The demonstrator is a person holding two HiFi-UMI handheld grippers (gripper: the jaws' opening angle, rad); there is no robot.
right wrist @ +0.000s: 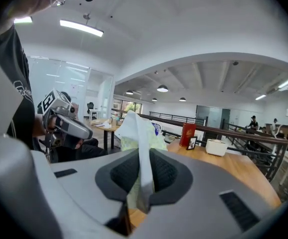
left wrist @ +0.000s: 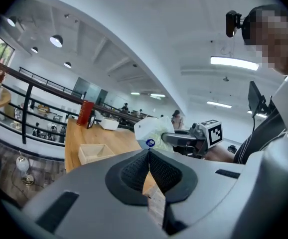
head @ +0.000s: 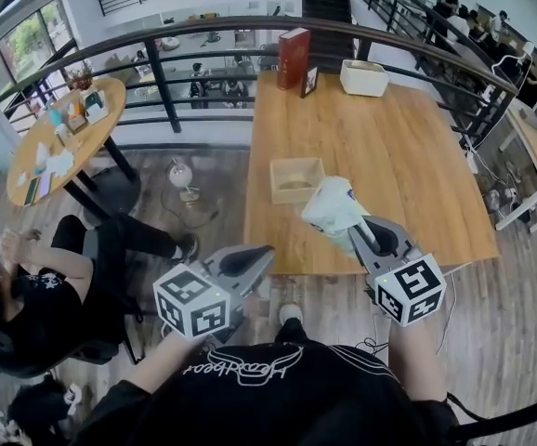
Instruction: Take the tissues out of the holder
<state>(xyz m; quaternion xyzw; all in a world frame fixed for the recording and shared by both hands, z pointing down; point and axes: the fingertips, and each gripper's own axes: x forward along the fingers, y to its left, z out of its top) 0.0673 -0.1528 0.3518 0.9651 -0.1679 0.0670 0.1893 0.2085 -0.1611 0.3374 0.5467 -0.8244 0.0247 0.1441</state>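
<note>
My right gripper [head: 350,229] is shut on a white and pale green tissue pack [head: 332,204] with a blue sticker, held in the air over the near edge of the wooden table [head: 408,175]. In the right gripper view the tissue pack [right wrist: 140,133] is pinched between the pads of the right gripper [right wrist: 143,173] and sticks up past them. The light wooden holder [head: 296,180] stands on the table just beyond, and its inside looks bare. My left gripper [head: 263,255] hangs off the table's near edge, left of the pack, shut with nothing between its pads. From the left gripper view the pack [left wrist: 154,132] shows to the right of the holder [left wrist: 91,152].
A red book [head: 293,59], a small picture frame [head: 309,82] and a white box [head: 363,77] stand at the table's far end by a black railing [head: 157,82]. A round table [head: 59,142] with clutter and a seated person [head: 27,286] are at the left.
</note>
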